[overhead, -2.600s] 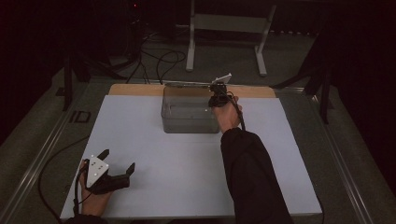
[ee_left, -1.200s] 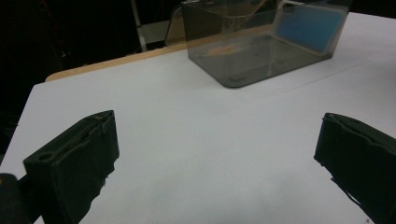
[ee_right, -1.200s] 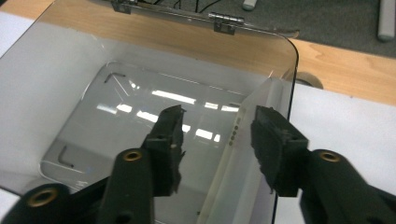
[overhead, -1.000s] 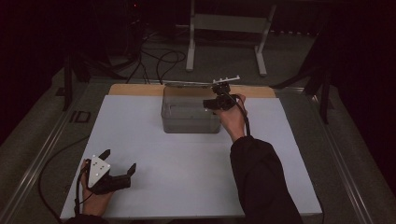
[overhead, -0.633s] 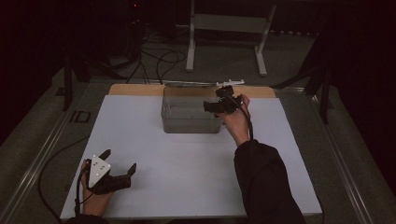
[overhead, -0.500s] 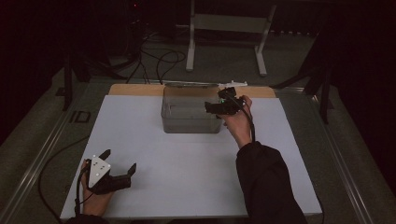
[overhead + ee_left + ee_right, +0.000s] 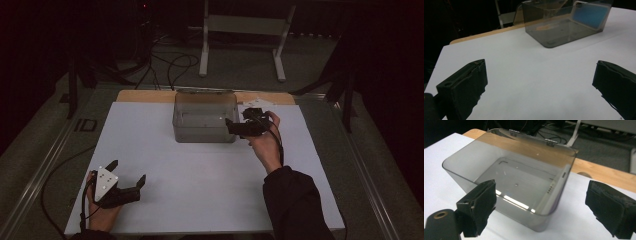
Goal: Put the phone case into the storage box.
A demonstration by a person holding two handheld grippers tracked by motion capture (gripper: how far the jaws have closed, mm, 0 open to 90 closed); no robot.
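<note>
Phone [image 7: 555, 188] now stands on edge inside the box [image 7: 204, 117], against its 3 o'clock wall, at 12 o'clock on the table [image 7: 210, 170]. Right gripper [image 7: 234, 127] has let go and backed off toward 3 o'clock; its jaws have just been opening, wide, nothing between them. Left gripper [image 7: 127, 172] at 7 o'clock hasn't moved, open and empty.

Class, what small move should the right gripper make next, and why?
Probably draw the right gripper clear of the box: its fingers stand open and empty, and the phone already leans against the box's inner wall.
</note>
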